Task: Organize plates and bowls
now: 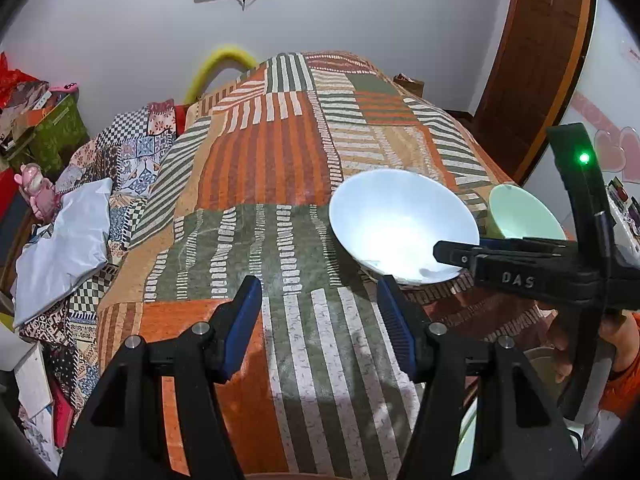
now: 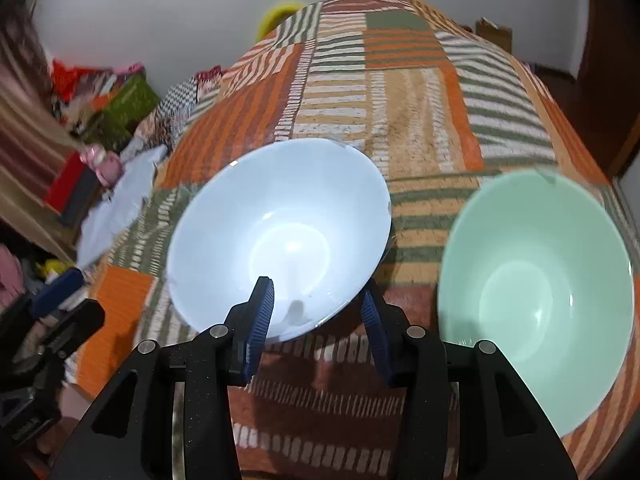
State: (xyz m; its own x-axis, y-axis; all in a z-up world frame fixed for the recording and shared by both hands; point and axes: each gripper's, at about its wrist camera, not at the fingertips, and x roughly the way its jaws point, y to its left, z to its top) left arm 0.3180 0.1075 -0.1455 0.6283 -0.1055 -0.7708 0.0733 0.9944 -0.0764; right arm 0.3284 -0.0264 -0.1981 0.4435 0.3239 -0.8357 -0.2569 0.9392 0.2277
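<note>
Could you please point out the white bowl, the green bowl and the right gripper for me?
white bowl (image 2: pixel 288 240): right wrist view, on its inner wall.
green bowl (image 2: pixel 536 280): right wrist view, on its inner wall.
right gripper (image 2: pixel 316 300): right wrist view, midway between its fingertips.

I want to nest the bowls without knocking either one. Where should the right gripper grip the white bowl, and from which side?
Grip the white bowl at its near rim, coming from the near side, where the right gripper already is. The thin flared wall fits between open fingers: one pad sits inside, the other outside. The green bowl stands apart to the right, so that side is tighter.
</note>
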